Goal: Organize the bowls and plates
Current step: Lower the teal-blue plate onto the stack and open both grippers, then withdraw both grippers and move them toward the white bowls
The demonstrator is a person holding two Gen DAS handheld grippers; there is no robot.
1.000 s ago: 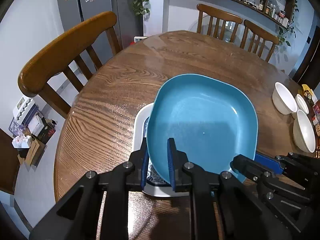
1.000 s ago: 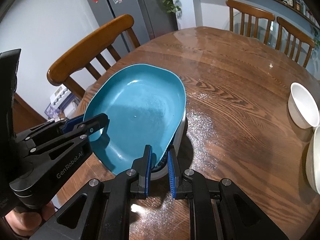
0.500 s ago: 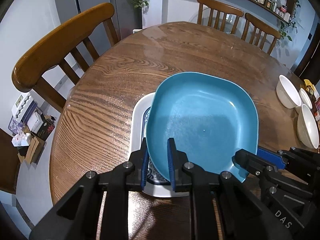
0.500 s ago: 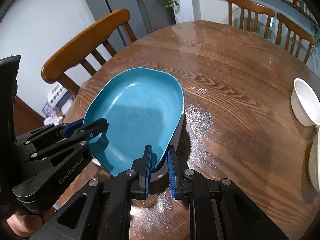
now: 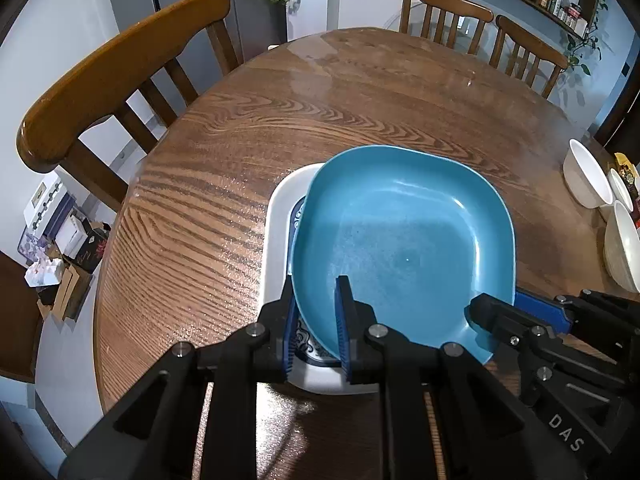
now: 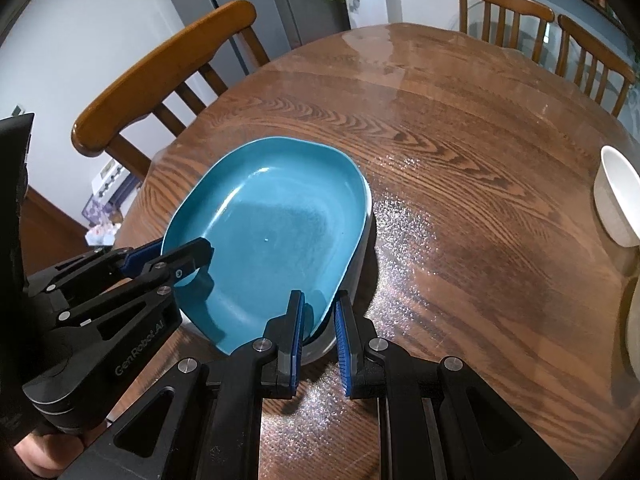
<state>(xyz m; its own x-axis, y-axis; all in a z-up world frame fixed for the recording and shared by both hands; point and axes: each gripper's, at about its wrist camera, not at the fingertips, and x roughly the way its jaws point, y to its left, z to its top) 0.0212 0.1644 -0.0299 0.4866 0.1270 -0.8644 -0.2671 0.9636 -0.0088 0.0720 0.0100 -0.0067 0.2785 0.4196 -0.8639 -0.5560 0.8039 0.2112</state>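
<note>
Left tool [image 5: 316, 320] and right tool [image 6: 320, 332] each clamp near rim of blue plate [image 5: 404, 248], now lowered closer onto white patterned plate [image 5: 280, 216] at worktop [image 5: 320, 112] 6 o'clock; stacking nearly complete, release pending.

- A round wooden table [image 5: 360, 92] with strong dark grain carries everything; its top is glossy and catches the light.
- A white plate [image 5: 276, 240] with a blue pattern inside lies flat on the table near its near edge.
- White bowls [image 5: 586, 178] stand on the table at its right edge, close together; in the right wrist view one of them [image 6: 616, 204] shows near the right border.
- The middle and the far side of the tabletop show only bare wood.
- Wooden chairs [image 5: 112, 76] stand around the table, on the floor.
</note>
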